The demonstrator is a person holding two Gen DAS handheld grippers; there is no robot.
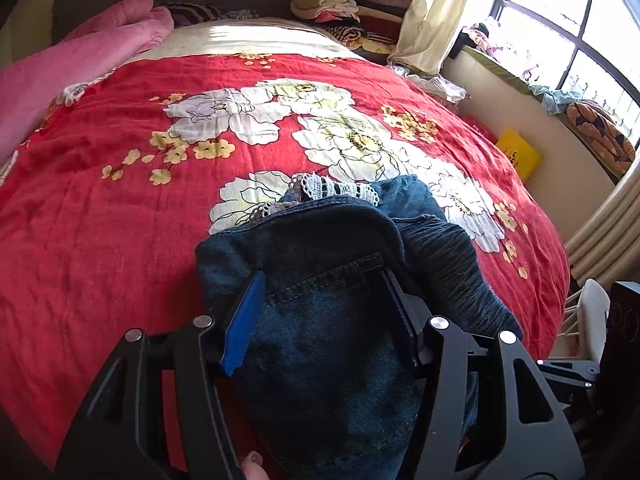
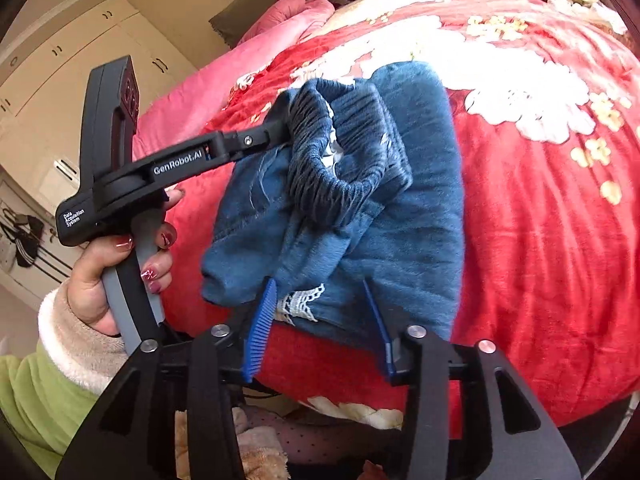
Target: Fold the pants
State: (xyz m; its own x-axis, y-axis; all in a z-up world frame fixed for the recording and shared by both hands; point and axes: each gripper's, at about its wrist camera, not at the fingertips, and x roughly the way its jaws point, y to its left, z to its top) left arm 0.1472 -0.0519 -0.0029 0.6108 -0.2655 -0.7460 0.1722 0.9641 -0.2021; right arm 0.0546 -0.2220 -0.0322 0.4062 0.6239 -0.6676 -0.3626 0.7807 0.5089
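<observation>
Lying on the red flowered bedspread [image 2: 540,248], at its near edge: one pair of pants [image 2: 400,208], dark blue denim, folded into a thick bundle.

- Waistband [image 2: 344,152]: gathered elastic, dark grey-blue, bunched on top of the bundle, directly ahead of the right gripper [image 2: 320,300].
- Trim [image 2: 300,300]: white crochet lace at the hem, sitting just between the right gripper's blue pads.
- Pocket seam [image 1: 320,276]: stitched, visible between the left gripper's pads.

Left gripper [image 1: 320,284]: jaws about half apart, clamped on a thick fold of denim that fills the gap; held by a hand [image 2: 120,272] with painted nails, cream cuff and green sleeve, reaching in from the right gripper's left.

Right gripper: jaws parted, pads standing clear either side of the bundle's near edge, pressing on nothing.

Beyond the left gripper: pink quilt [image 1: 80,60], stacked clothes [image 1: 332,4].
</observation>
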